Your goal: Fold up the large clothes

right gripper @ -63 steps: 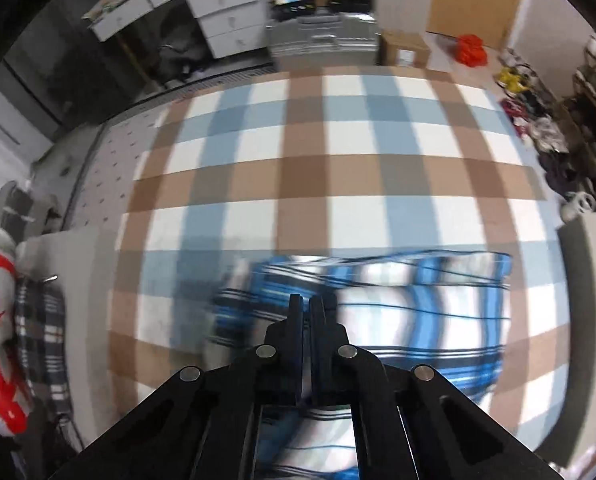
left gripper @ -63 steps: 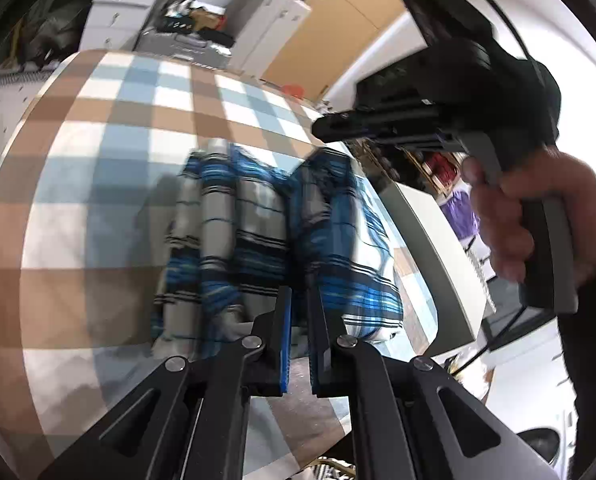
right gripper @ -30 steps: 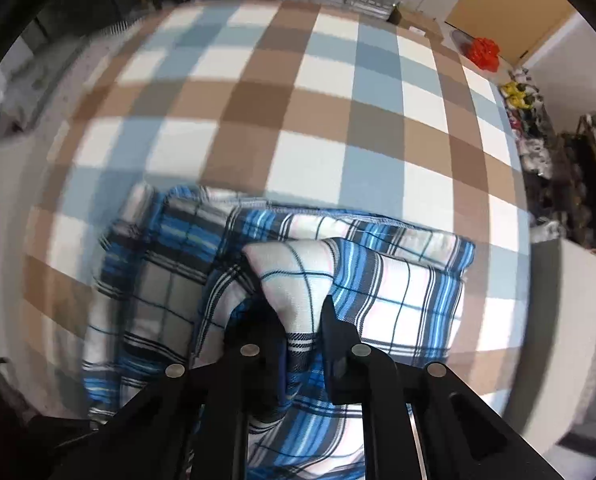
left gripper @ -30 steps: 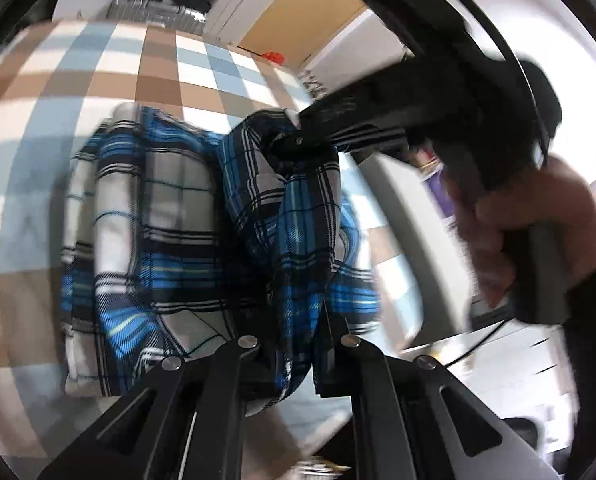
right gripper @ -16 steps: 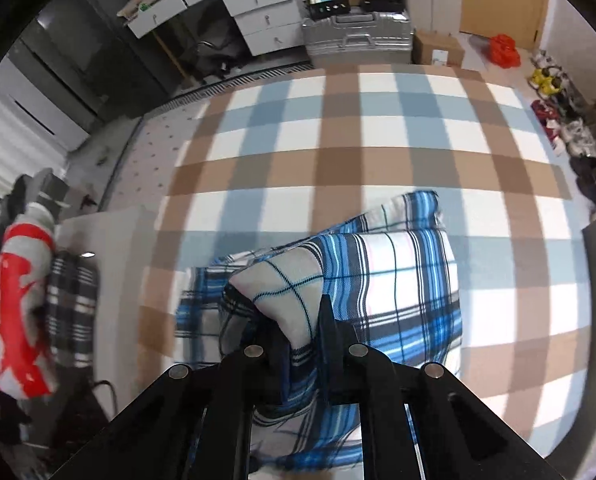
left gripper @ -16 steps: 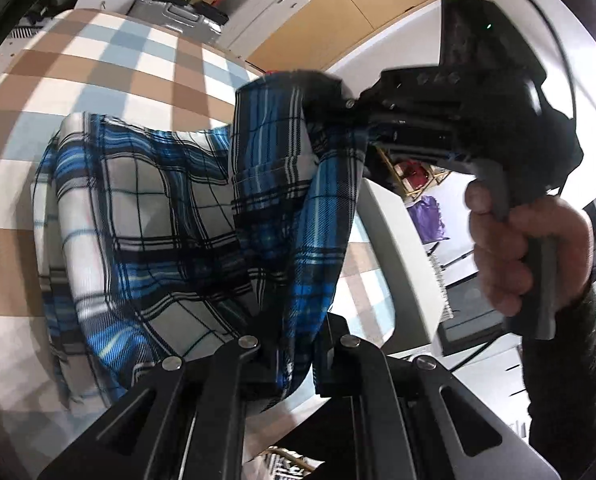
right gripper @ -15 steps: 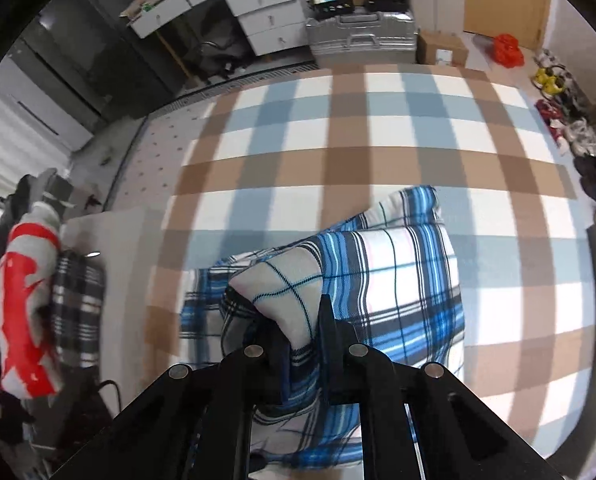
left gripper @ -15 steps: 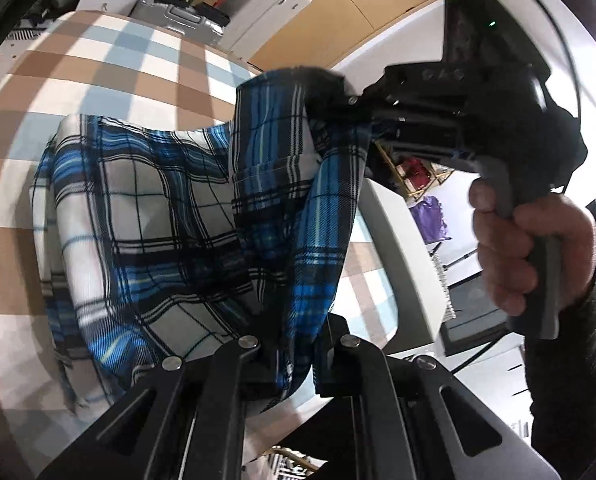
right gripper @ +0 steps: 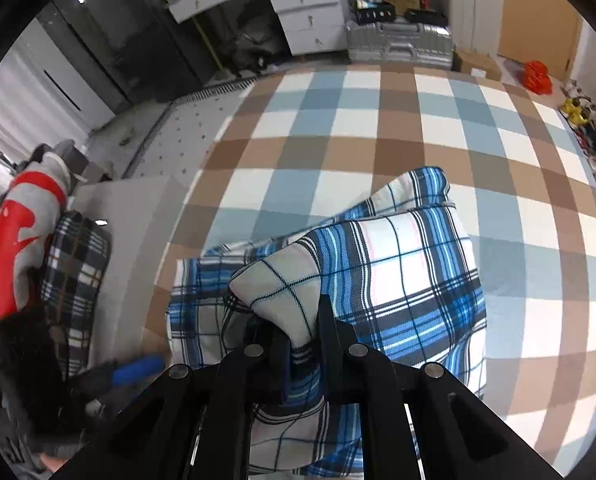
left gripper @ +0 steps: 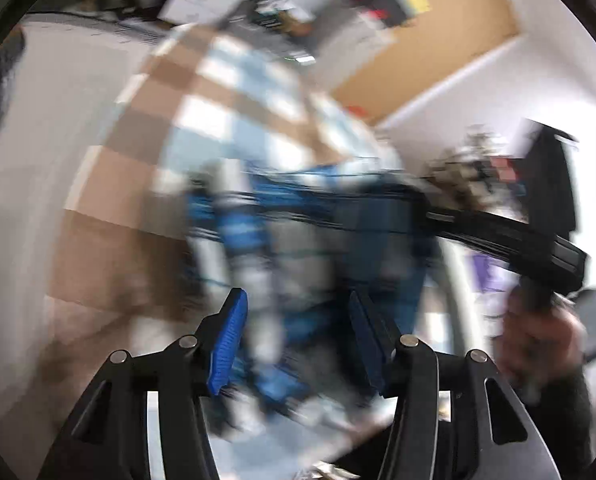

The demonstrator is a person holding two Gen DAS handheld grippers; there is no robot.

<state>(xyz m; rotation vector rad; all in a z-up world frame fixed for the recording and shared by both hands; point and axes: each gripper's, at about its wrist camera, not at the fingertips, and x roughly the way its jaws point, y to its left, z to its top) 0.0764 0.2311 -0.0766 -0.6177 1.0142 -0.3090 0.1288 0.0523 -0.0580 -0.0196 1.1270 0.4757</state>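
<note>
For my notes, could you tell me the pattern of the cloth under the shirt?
Brown, blue and white checks, clearest in the right wrist view.

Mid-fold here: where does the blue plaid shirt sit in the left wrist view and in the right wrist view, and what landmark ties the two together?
Left wrist: blue plaid shirt, blurred, centre frame, just beyond the opening left gripper; its pads are off the cloth.
Right wrist: shirt lower centre, a bunched fold clamped in the right gripper.
Shared landmark: the brown, blue and white checked cover beneath the shirt.
</note>
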